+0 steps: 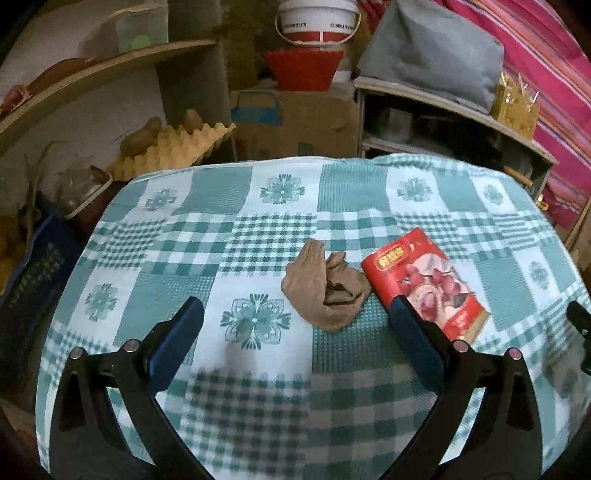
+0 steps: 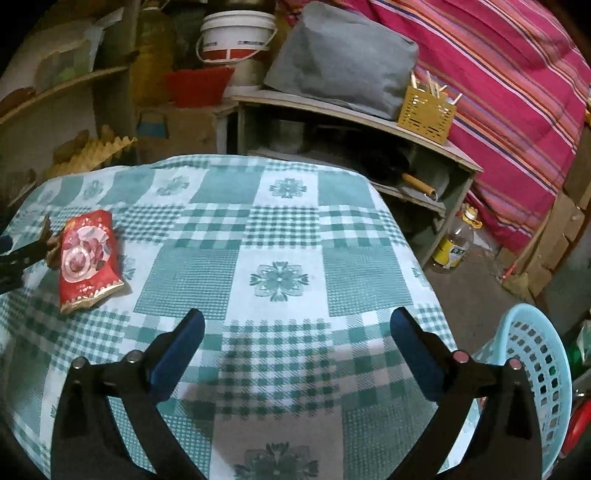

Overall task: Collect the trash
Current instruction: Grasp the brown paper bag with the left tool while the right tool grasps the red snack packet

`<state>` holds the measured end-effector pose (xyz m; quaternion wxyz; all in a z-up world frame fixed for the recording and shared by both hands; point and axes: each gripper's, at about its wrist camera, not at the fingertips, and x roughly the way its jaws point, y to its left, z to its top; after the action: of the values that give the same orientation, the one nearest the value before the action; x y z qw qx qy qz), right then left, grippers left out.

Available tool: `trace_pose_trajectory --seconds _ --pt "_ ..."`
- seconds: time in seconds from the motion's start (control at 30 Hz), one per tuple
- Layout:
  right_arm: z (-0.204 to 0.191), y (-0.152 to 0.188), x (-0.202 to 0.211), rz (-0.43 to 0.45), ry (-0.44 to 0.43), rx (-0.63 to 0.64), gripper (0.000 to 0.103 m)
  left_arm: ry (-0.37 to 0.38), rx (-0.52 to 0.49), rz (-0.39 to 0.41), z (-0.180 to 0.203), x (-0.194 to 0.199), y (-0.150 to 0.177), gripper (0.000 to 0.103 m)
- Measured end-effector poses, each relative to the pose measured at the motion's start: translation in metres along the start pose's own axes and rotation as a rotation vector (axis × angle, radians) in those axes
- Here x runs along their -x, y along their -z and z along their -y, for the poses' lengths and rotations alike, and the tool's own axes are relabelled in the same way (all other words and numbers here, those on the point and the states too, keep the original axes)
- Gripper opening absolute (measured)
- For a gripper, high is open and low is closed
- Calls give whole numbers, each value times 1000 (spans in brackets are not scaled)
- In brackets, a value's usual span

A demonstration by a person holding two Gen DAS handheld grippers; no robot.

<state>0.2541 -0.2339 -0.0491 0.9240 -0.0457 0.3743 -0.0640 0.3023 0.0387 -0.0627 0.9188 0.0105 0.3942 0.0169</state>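
Observation:
A crumpled brown paper wad (image 1: 325,291) lies on the green checked tablecloth (image 1: 236,236), with a red snack wrapper (image 1: 424,280) just right of it. My left gripper (image 1: 295,314) is open and empty, hovering just short of the wad, its right finger overlapping the wrapper's near edge in view. In the right wrist view the red wrapper (image 2: 86,258) lies at the far left of the cloth (image 2: 280,229). My right gripper (image 2: 295,325) is open and empty over bare cloth. A light blue perforated basket (image 2: 532,376) stands beside the table at the lower right.
Cluttered shelves stand behind the table: a white bucket (image 1: 317,20), a red bowl (image 1: 303,68), egg trays (image 1: 177,147), a grey bag (image 2: 340,59) and a yellow basket (image 2: 424,110). An oil bottle (image 2: 454,240) stands on the floor at right.

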Motion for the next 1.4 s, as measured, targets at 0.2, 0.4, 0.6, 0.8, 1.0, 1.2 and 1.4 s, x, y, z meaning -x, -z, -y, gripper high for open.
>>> trace_pose_trajectory --seconds 0.2,0.4,0.6,0.8,1.0,1.2,1.4 --pt "2 -1 -6 4 -26 -18 98 54 67 -27 -13 -17 -4 77" --pt "-4 -1 -8 11 -81 -48 98 162 88 -36 -12 -19 -4 48" --pt "-14 -3 -4 -11 -75 -34 98 157 80 -26 -15 -8 -4 47" --pt "-38 -3 3 -4 -107 13 98 138 106 14 -41 18 -6 47" --pt "-83 -9 8 -18 -223 54 98 96 89 38 -64 40 3 47" --pt "-132 -13 5 -30 -268 140 98 77 107 30 -98 51 17 47" --pt "-154 -18 -8 -47 -253 171 98 72 131 17 -124 57 29 47"
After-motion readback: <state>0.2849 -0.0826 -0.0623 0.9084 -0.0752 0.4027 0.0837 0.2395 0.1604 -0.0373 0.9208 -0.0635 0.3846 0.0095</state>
